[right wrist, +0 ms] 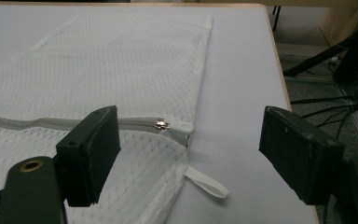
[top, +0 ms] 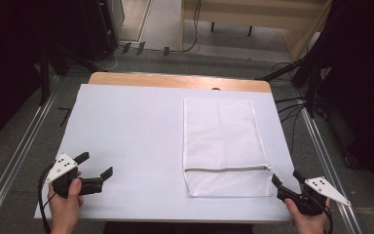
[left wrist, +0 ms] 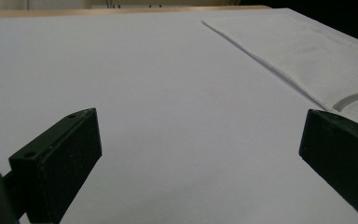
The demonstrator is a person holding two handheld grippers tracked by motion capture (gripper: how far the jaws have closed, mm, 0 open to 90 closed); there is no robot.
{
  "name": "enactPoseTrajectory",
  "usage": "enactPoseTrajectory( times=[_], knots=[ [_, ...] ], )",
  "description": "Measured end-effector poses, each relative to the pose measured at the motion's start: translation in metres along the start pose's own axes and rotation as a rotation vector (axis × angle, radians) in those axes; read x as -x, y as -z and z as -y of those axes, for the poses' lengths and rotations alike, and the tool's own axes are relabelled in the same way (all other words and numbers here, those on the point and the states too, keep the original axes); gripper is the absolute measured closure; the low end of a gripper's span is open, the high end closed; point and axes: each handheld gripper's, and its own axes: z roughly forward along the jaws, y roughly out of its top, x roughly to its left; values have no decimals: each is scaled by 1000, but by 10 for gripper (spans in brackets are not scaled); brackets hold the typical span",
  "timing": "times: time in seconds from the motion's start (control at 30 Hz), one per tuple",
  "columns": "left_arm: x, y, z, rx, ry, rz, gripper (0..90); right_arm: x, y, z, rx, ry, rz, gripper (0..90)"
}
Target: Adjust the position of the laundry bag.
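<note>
White mesh bag point(top: 221, 146) lies flat on table's point(top: 126, 126) right half; soft, light, floppy. Best hold prob. zip pull point(right wrist: 162, 124) or loop point(right wrist: 207, 183). L gripper point(top: 96, 165) & R gripper point(top: 283, 176) both agape, empty.

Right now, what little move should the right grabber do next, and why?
Probably ease the open right gripper forward to the zipper pull. The mesh bag lies flat and zipped, and that pull sits just ahead between the jaws, nearer than the left gripper.
</note>
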Motion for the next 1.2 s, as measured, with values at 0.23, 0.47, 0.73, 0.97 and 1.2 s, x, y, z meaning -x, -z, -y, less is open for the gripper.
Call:
enactPoseTrajectory(
  times=[0.23, 0.47, 0.73, 0.97, 1.2],
  knots=[
    [17, -15, -2, -35, -7, 29, 0, -4, -1, 2, 0, 12, 4, 214],
    [44, -38, -12, -51, -20, 1, 148, -5, -2, 2, 0, 13, 3, 221],
    [79, -70, -25, -74, -15, 20, 265, -4, -2, 3, -1, 3, 8, 226],
    [107, -103, -29, -131, -34, 32, 453, -6, -2, 4, 5, -5, 1, 232],
    [127, -149, -39, -182, -22, 99, 522, -12, -4, 4, -4, 37, 7, 233]
  ],
)
